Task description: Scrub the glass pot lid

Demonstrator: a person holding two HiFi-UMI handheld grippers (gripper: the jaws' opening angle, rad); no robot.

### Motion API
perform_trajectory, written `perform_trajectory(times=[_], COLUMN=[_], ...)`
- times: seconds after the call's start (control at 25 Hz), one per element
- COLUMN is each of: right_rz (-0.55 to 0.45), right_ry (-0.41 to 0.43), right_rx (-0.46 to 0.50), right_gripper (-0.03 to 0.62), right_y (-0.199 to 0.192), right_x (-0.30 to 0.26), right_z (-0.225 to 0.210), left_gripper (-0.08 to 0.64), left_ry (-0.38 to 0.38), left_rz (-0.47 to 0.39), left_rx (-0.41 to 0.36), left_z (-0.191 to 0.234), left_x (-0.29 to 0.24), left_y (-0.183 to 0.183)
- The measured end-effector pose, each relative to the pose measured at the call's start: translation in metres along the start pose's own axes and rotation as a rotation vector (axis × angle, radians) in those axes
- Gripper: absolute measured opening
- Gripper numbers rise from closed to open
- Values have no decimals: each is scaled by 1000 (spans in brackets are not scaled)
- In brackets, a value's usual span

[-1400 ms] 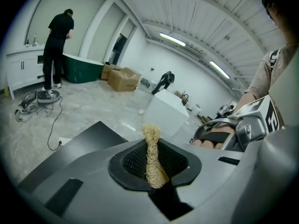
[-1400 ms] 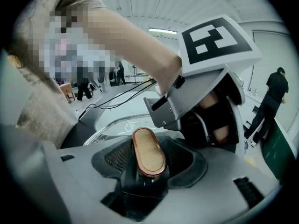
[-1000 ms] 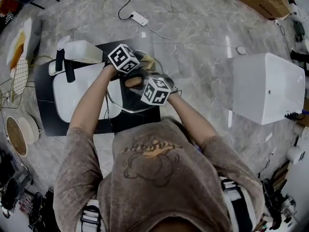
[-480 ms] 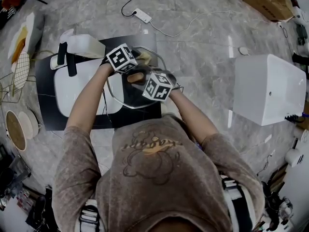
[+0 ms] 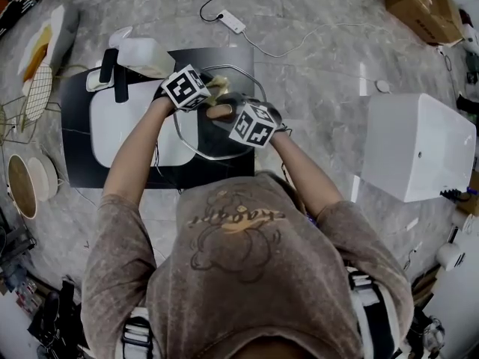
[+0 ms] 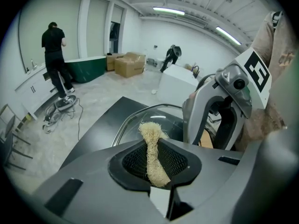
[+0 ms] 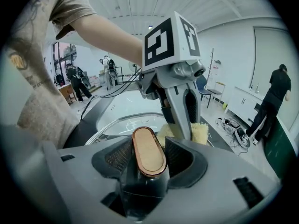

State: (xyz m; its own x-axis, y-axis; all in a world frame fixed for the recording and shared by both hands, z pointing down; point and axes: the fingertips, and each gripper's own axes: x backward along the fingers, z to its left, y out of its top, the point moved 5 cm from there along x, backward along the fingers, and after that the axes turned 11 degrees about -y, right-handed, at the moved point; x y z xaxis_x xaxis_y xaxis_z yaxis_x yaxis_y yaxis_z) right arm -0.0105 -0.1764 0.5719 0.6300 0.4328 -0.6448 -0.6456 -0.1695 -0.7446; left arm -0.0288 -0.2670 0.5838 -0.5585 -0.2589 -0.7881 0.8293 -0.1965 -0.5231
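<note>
Clamping lid and scrubber over a black mat (image 5: 82,163)
Right gripper (image 7: 148,159) pinches the knob (image 7: 147,146) of the glass lid (image 5: 203,140) at frame centre; left gripper (image 6: 154,166) pinches a pale scrubber (image 6: 151,141) at the lid's upper rim. Grey marbled floor (image 5: 314,66) all round: white tray (image 5: 127,126) left, white box (image 5: 419,148) right, power strip (image 5: 230,22) top.

The person wears a mottled brown-grey short-sleeved T-shirt (image 5: 247,290) with a tan and dark cartoon print (image 5: 232,226) on the chest. Black-and-white webbing straps (image 5: 138,335) show at both hips. The left gripper (image 5: 203,90) and right gripper (image 5: 224,113) have smooth grey moulded shells and black mesh-textured lining at the jaws. Each carries a white cube (image 5: 185,87) bearing black square markers.
</note>
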Motion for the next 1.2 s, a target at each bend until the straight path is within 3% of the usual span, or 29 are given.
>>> perform_trajectory(times=[0.64,0.88,1.2], right_rz=[56,84,99], right_ry=[56,70,76], right_rx=[-37,-49,-57], right_gripper=[221,221,222], right_y=[0,1,4], right_x=[-4,-5,-5], right_z=[1,1,1], left_gripper=[64,64,63], left_ry=[160,244,298], left_rz=[-118,-153,-245], left_rx=[222,331,464], left_z=[-41,-68,-99], left_x=[28,24,15], left_y=[-71,-83,-87])
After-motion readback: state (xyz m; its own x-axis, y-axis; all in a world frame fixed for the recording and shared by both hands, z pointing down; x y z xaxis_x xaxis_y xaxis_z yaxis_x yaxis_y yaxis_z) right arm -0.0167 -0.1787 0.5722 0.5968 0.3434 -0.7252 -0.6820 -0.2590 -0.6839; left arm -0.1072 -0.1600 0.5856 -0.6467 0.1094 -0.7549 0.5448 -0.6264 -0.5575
